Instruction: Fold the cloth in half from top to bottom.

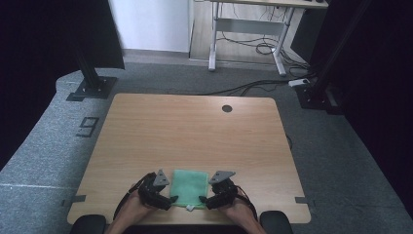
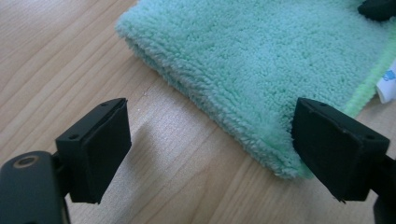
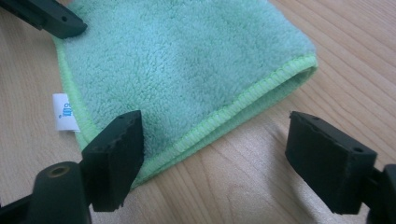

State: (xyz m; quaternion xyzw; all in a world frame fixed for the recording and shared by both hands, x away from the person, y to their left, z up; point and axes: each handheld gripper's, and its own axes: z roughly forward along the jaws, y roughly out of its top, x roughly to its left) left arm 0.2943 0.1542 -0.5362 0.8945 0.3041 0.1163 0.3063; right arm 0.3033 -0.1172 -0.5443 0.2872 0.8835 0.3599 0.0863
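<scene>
Where your two grippers meet at the near edge of the desk (image 1: 195, 122), one item lies between them: a folded green cloth (image 1: 190, 187), flat on the wood. Your left gripper (image 2: 210, 144) has its jaws standing wide apart, pads pressing on nothing; one jaw sits over bare desk, the other just at the cloth's near corner, so the folded edge runs across the gap between them. Your right gripper (image 3: 212, 156) likewise has its jaws apart and grips nothing; one jaw overlaps the cloth's hemmed edge, the other stands over bare wood, with the cloth's corner reaching into the gap. Cloth, description: pale mint-green terry or microfibre pile, folded into a rectangle of at least two layers, one side a soft rounded fold, the other bound in brighter yellow-green stitching. Small white label (image 3: 64, 112) with blue print projects from the near hem.
</scene>
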